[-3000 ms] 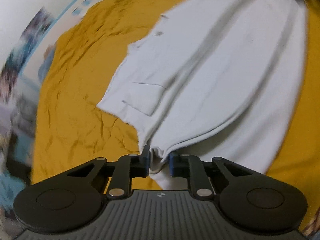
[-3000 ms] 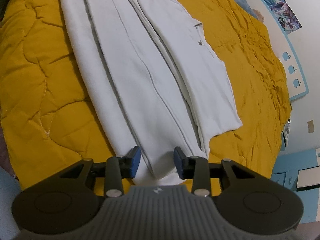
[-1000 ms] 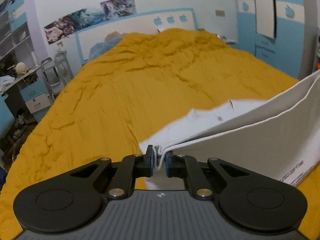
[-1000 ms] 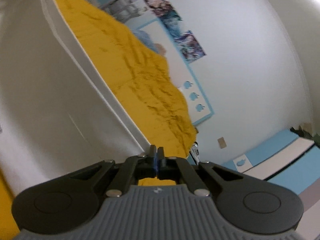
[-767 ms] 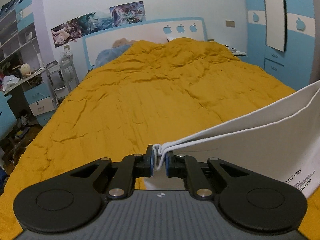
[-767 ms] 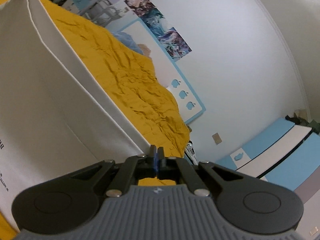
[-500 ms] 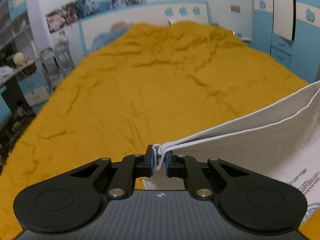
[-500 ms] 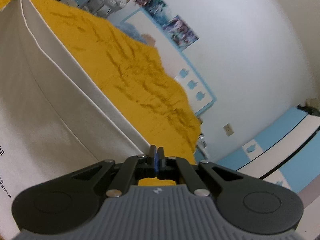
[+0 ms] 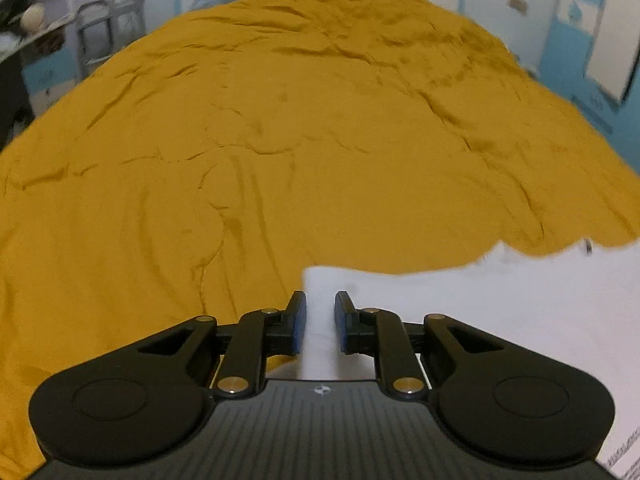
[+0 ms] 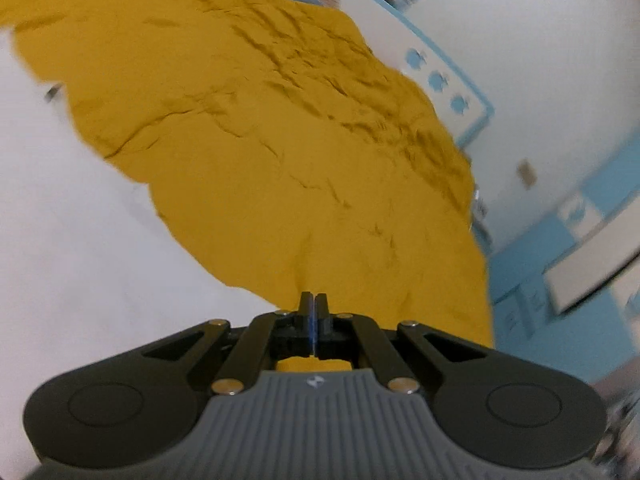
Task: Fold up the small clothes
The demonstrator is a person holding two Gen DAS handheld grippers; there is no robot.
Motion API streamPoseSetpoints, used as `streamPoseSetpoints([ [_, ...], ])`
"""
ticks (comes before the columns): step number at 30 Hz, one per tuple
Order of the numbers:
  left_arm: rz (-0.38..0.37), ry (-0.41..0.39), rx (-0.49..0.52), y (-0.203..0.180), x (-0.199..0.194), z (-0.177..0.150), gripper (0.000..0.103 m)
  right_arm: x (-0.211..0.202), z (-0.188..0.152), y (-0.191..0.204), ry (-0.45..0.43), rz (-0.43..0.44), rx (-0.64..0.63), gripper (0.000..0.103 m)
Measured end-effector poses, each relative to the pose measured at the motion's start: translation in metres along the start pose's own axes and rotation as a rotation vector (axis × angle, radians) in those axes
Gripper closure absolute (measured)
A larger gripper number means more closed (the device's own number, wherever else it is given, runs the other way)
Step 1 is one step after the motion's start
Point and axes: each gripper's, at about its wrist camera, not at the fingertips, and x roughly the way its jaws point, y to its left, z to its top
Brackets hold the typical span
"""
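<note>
A white garment [image 9: 500, 320] lies on the yellow bed cover [image 9: 280, 140], spread out to the right in the left wrist view. My left gripper [image 9: 321, 316] hangs low over its near left corner. Its jaws are opening, and the cloth shows in the gap with the pads [image 9: 299, 320] standing off it. In the right wrist view the same white garment [image 10: 80, 240] fills the left side, blurred. Its edge runs right up to my right gripper [image 10: 314, 308], which is shut with the pads pressed together on the cloth's thin corner.
The yellow bed cover [image 10: 280, 140] stretches far ahead of both grippers. A white headboard with blue apple shapes [image 10: 440, 80] stands at the far end. A blue wardrobe [image 9: 592, 40] is on the right, and a chair and shelves [image 9: 108, 20] are at the far left.
The garment, held taut in the air between both grippers, has come down onto the bed. Both grippers sank and tilted down. The left jaws have parted; the right stayed shut.
</note>
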Motion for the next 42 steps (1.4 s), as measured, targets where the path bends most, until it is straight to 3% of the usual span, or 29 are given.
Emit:
streamPoseSetpoints([
  [3,-0.099,-0.019,-0.144,0.024,-0.004,0.0,0.068,0.007,-0.007,-0.015,0.017,0.096,0.172,0.103],
  [5,-0.136,-0.014,-0.22,0.036,-0.003,-0.003,0.06,0.013,-0.018,-0.03,0.038,0.166,0.332,0.081],
  [6,-0.146,-0.011,-0.25,0.041,-0.001,-0.005,0.057,0.016,-0.023,-0.035,0.046,0.194,0.394,0.08],
  [9,-0.179,0.007,-0.316,0.049,0.009,-0.008,0.057,0.023,-0.043,-0.05,0.062,0.308,0.624,0.079],
  [11,-0.201,0.021,-0.346,0.051,0.016,-0.011,0.057,0.022,-0.052,-0.048,0.057,0.336,0.682,0.079],
  [13,-0.202,0.013,-0.344,0.048,0.019,-0.013,0.058,0.024,-0.054,-0.043,0.06,0.354,0.688,0.079],
  [15,-0.206,-0.009,-0.345,0.047,0.019,-0.015,0.072,0.028,-0.055,-0.036,0.067,0.38,0.677,0.079],
  [16,-0.202,-0.022,-0.345,0.046,0.018,-0.014,0.077,0.029,-0.055,-0.032,0.064,0.387,0.669,0.084],
  [17,-0.204,-0.036,-0.341,0.045,0.015,-0.014,0.088,0.029,-0.055,-0.028,0.053,0.396,0.665,0.096],
  [18,-0.211,-0.051,-0.336,0.044,0.012,-0.013,0.091,0.025,-0.056,-0.028,0.041,0.407,0.663,0.097],
  [23,-0.21,-0.15,-0.296,0.035,-0.018,-0.004,0.094,-0.009,-0.053,-0.03,-0.07,0.343,0.623,0.102],
  [27,-0.176,-0.186,-0.264,0.027,-0.024,0.007,0.094,-0.03,-0.057,-0.05,-0.106,0.293,0.69,0.103],
  [37,-0.058,-0.103,-0.211,0.017,0.029,0.009,0.098,0.013,-0.051,-0.043,0.03,0.27,0.692,0.103],
  [40,-0.036,-0.077,-0.224,0.022,0.031,0.005,0.093,0.022,-0.055,-0.036,0.056,0.27,0.683,0.101],
  [42,-0.014,-0.085,-0.223,0.024,0.023,0.004,0.088,0.019,-0.06,-0.037,0.064,0.24,0.696,0.094],
])
